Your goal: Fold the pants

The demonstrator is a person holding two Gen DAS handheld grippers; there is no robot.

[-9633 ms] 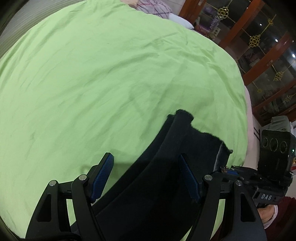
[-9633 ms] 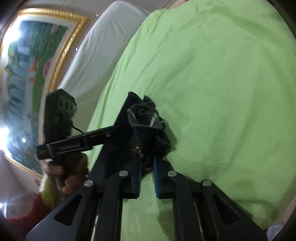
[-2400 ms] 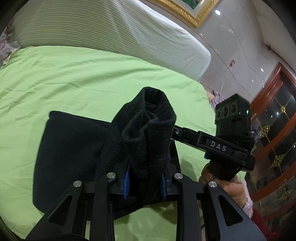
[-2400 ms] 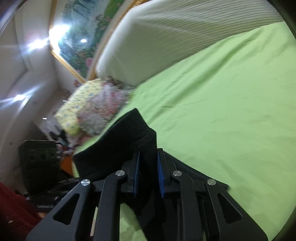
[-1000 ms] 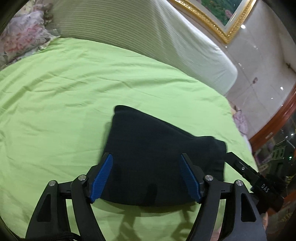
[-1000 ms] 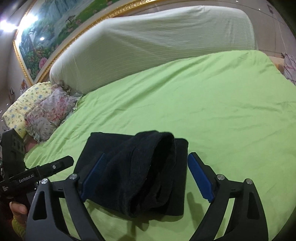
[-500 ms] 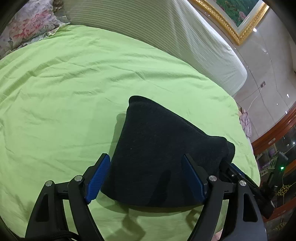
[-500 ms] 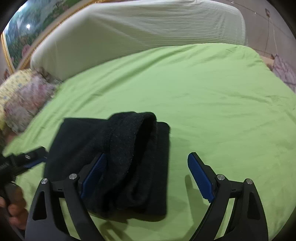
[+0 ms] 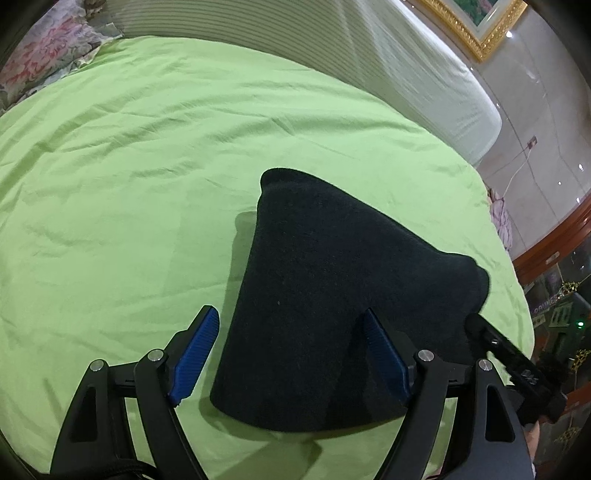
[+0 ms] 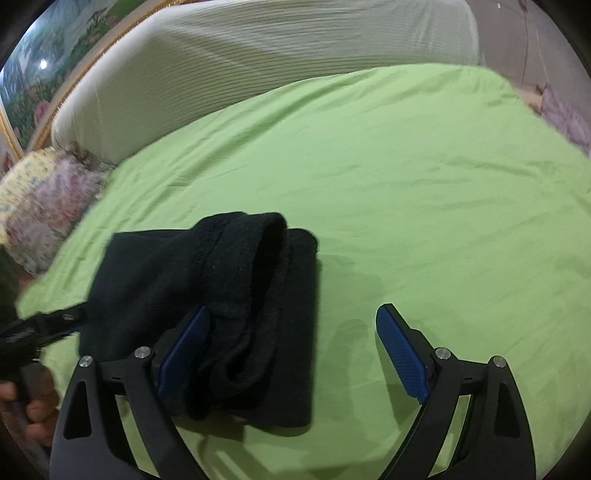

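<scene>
The black pants [image 9: 332, 288] lie folded into a compact bundle on the green bed sheet [image 9: 129, 166]. My left gripper [image 9: 291, 354] is open and empty, its blue pads on either side of the bundle's near edge, above it. In the right wrist view the pants [image 10: 221, 295] show a rolled, raised fold along their top. My right gripper [image 10: 291, 350] is open and empty, over the bundle's right edge; its left pad overlaps the cloth and its right pad is over bare sheet. The other gripper's body shows at the right edge of the left wrist view [image 9: 517, 365].
A white striped headboard cushion [image 10: 277, 48] runs along the far side of the bed. Floral pillows [image 10: 40, 199] lie at the left. A gold picture frame [image 9: 476, 33] hangs on the wall. A wooden cabinet [image 9: 554, 251] stands at the right.
Both grippers had held the pants shut, then opened and let them drop as a folded bundle. In the last half second both pulled back slightly; the right one shifted right.
</scene>
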